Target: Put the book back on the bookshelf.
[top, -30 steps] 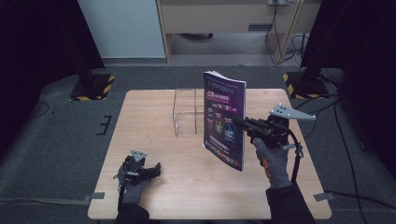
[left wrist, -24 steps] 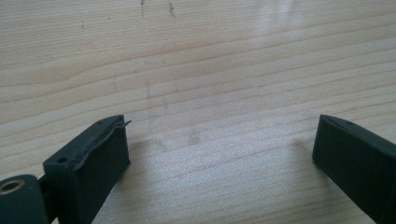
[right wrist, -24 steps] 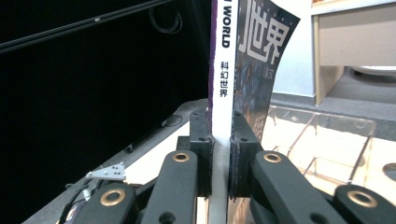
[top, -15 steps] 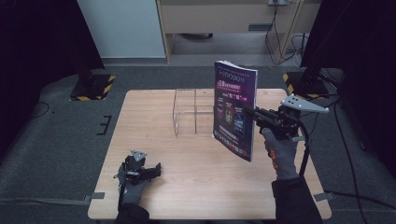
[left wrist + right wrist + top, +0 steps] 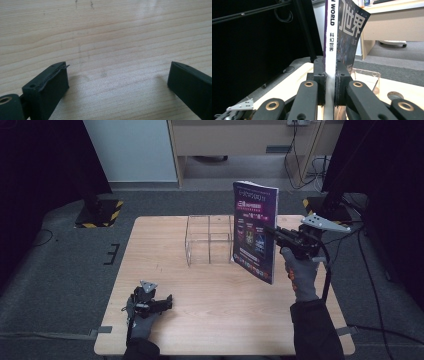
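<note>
The magazine (image 5: 330,42) has a white spine that reads "WORLD" in purple, with 科幻世界 in black just below it. Its dark cover shows big pale 世界. The cover print in the high view is too blurry to read.

Magazine (image 5: 330,37) top cut off by the right gripper view's upper edge, its spine foot hidden between the jaws, clear acrylic organizer (image 5: 210,240) right end hidden behind the magazine, cover print too small to read in the high view

Grey carpet (image 5: 60,270) surrounds the wooden table (image 5: 210,320); a white panel (image 5: 130,150) and wooden cabinet (image 5: 250,135) stand at the top.
</note>
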{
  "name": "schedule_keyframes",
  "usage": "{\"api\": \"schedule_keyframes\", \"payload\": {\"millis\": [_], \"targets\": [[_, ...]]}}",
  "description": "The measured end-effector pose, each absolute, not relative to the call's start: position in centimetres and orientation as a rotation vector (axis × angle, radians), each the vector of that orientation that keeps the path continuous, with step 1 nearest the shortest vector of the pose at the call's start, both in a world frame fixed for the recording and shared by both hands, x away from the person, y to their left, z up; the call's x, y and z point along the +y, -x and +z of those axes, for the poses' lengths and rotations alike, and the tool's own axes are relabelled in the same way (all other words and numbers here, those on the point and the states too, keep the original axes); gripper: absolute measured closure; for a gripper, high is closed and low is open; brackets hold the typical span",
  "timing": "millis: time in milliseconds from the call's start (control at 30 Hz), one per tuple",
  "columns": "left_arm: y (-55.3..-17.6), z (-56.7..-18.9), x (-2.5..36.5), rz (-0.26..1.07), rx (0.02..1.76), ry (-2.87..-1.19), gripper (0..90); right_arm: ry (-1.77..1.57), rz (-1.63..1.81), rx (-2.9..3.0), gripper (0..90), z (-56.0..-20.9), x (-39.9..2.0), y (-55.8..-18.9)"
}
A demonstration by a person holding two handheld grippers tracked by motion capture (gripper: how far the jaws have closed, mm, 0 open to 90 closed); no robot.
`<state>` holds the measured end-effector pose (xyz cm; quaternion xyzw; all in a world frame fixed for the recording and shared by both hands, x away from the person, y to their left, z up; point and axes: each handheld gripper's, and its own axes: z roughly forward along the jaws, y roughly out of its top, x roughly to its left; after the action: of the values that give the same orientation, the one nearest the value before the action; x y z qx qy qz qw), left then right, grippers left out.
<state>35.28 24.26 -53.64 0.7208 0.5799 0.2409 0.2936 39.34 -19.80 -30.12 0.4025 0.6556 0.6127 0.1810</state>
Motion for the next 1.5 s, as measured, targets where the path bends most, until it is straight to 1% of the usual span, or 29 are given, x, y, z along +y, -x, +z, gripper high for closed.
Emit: {"api": "schedule_keyframes", "payload": {"millis": [567, 1100, 1500], "targets": [[-35.3, -53.6, 24.3, 0.64, 1.544, -1.918, 2.3, -1.211, 1.636, 1.815, 83.0, -32.0, -19.4, -43.2], [-35.3, -53.6, 24.3, 0.642, 1.543, -1.919, 2.3, -1.251, 1.593, 1.771, 83.0, -33.8, -17.9, -45.5], [-35.3, -53.6, 24.3, 0.642, 1.543, -1.919, 2.3, -1.265, 1.566, 1.749, 83.0, -35.4, -16.5, -46.5]]}}
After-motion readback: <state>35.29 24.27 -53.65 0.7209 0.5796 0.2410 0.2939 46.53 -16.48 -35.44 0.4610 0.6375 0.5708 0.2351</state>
